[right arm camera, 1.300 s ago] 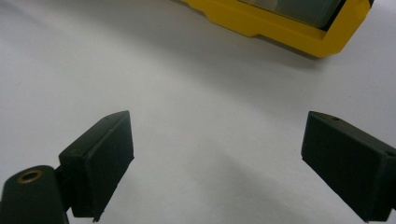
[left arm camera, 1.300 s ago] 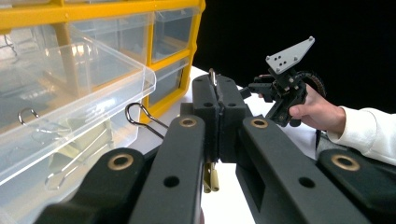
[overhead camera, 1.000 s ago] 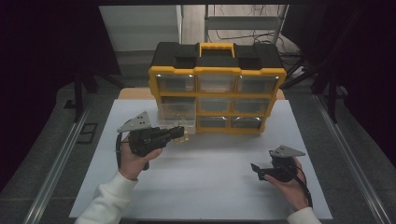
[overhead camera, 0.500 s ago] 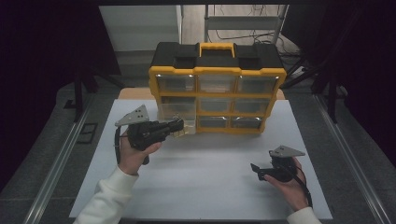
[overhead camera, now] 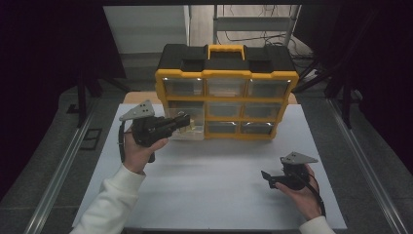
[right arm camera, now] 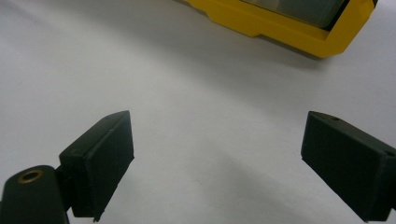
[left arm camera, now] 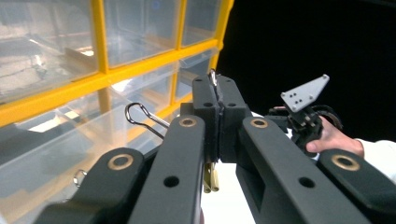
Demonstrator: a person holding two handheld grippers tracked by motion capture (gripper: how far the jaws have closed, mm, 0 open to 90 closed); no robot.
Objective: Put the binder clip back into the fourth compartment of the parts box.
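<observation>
Left tongs, clenched on binder clip, lifted from open drawer at 10 o'clock; right tongs released.

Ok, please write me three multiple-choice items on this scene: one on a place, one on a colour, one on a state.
1. Where is the right hand-held gripper?
A. on top of the cabinet
B. at the front right of the table
C. inside a drawer

2. What colour is the cabinet frame?
A. yellow
B. red
C. green

3. The jaws of the left hand-held gripper are:
A. wide open
B. shut on a clip
C. shut on nothing

Answers: B, it sits over the white table, apart from the cabinet; A, the bars around the drawers are yellow; B, the pads pinch the wire clip.
</observation>
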